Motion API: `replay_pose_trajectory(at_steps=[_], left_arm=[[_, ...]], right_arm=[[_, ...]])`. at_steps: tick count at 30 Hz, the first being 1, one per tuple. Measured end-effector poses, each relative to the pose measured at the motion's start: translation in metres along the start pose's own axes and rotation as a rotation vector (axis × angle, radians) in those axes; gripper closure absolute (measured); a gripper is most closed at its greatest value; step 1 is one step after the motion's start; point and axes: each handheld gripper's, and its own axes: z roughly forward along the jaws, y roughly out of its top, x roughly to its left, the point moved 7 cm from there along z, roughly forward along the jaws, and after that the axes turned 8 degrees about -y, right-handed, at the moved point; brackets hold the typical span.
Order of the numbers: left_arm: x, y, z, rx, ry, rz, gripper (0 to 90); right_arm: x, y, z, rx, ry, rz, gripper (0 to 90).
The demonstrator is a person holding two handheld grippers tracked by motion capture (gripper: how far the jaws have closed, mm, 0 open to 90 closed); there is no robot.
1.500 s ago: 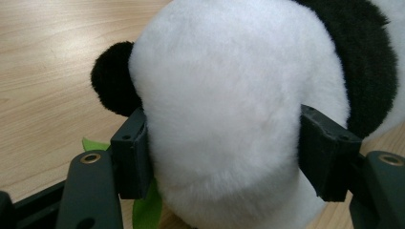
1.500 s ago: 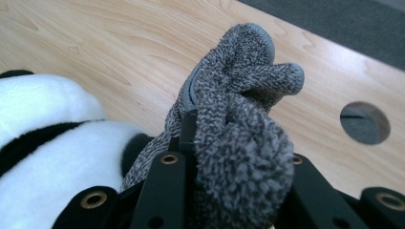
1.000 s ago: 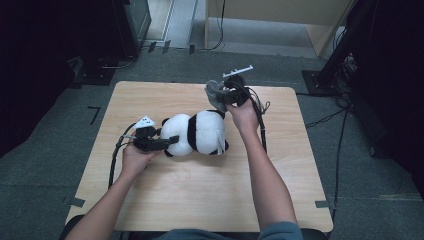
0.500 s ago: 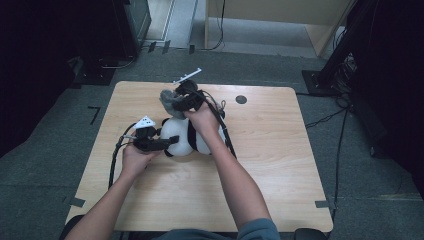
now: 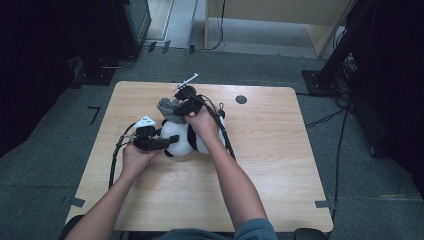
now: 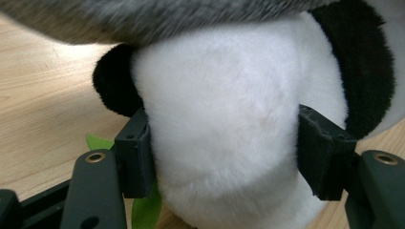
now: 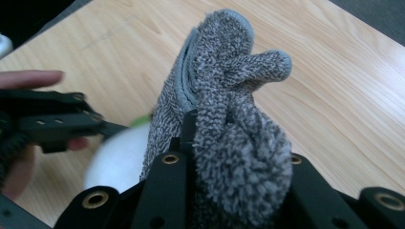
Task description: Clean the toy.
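Right now one toy panda [image 5: 186, 138] lies on its side near the middle of the wooden table [image 5: 280, 165]. It is white and fluffy with black parts. In the left gripper view, the left gripper [image 6: 224, 157] has its two black jaws on both sides of the panda's white fur, one on each side, and they press into it. These jaws have just closed in a little on the soft toy. A bit of green leaf [image 6: 145, 210] peeks out under the panda, close to the left jaw.

Up in the high view, the left gripper [image 5: 159, 143] is at the left end of the panda, and the right gripper [image 5: 176, 106] is above the panda's far side. The right gripper holds one grey fuzzy cloth [image 5: 169, 107]. In the right gripper view, the cloth [image 7: 224, 119] sticks up from between the jaws, which are squeezed tight on it. It looks like a knitted sock or mitt with a smooth grey rim. The cloth hangs over the panda, so it hides some of the toy's top. The person's right hand [image 5: 204, 122] and arm also cross over the panda and cover its middle.

Around them, one small dark round hole [image 5: 241, 99] sits in the table top near the far edge. Black cables [image 5: 117, 155] trail from the grippers. I count one panda, one cloth, two grippers and two hands.
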Motion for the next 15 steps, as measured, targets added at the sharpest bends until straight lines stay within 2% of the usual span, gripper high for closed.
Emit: replay_pose_trajectory(at_steps=[4, 9, 15], left_arm=[[0.000, 0.000, 0.000, 0.001, 0.002, -0.001, 33.2], [-0.001, 0.000, 0.000, 0.000, 0.006, 0.007, 33.7], [-0.001, 0.000, 0.000, -0.002, 0.002, 0.004, 33.9]], right_arm=[[-0.019, -0.011, -0.007, 0.020, -0.025, 0.027, 76.0], [-0.036, -0.022, -0.014, 0.035, -0.041, 0.028, 76.1], [-0.060, -0.028, -0.022, 0.034, -0.058, 0.083, 76.2]])
